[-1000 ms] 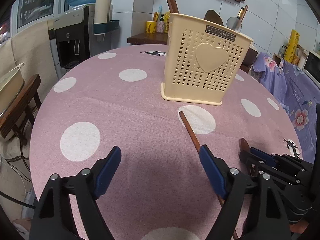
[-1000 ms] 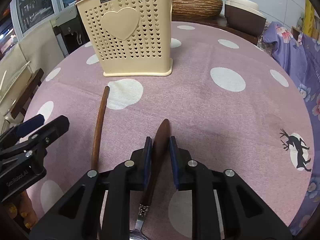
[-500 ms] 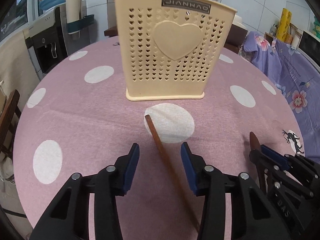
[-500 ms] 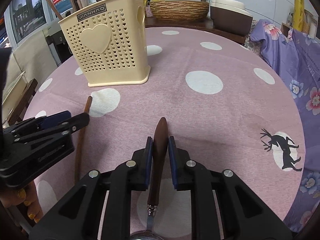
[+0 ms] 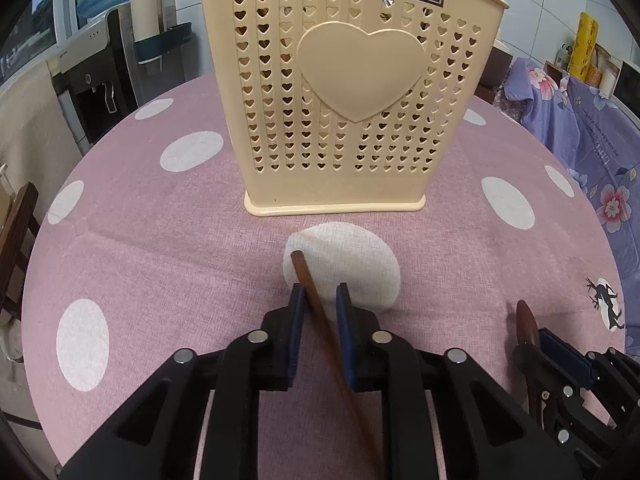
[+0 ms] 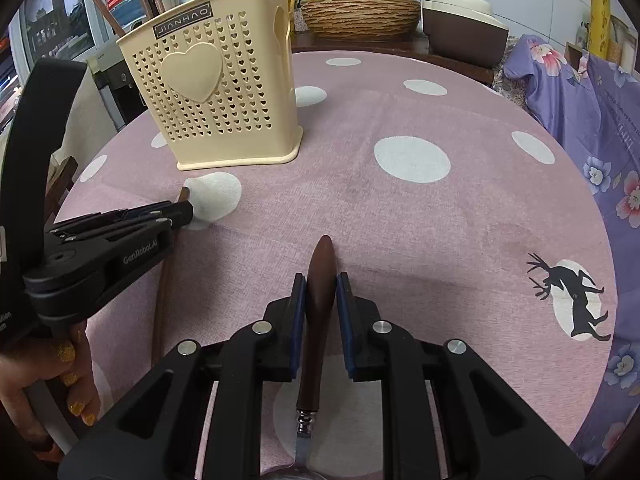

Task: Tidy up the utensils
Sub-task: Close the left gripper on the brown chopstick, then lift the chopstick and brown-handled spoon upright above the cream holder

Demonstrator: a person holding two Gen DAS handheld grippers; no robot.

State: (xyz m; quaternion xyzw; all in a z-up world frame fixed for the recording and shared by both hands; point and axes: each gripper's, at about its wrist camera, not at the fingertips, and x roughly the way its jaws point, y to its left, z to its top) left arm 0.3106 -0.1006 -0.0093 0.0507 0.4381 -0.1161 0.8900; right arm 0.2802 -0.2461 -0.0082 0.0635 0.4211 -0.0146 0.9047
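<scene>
A cream perforated utensil holder point(image 5: 340, 92) with a heart on its front stands on the pink dotted tablecloth; it also shows in the right wrist view point(image 6: 212, 96), with several wooden handles sticking out of its top. My left gripper point(image 5: 320, 300) is shut on a long brown wooden stick point(image 5: 316, 300) that runs diagonally between its pads. My right gripper point(image 6: 321, 292) is shut on the dark wooden handle of a metal spoon point(image 6: 320, 288), held just above the cloth. The left gripper point(image 6: 176, 210) shows at the left of the right wrist view.
The round table point(image 6: 420, 208) has a pink cloth with white dots and a deer print point(image 6: 572, 296). A woven basin point(image 6: 360, 16) and a brown-and-cream pot point(image 6: 464, 24) stand behind it. A floral purple cloth point(image 5: 592, 132) hangs on the right, a water dispenser point(image 5: 96, 64) on the left.
My left gripper moved forward and closed its jaws around the brown stick. My right gripper kept hold of the spoon handle and swung to the right, so the holder now lies further left in its view.
</scene>
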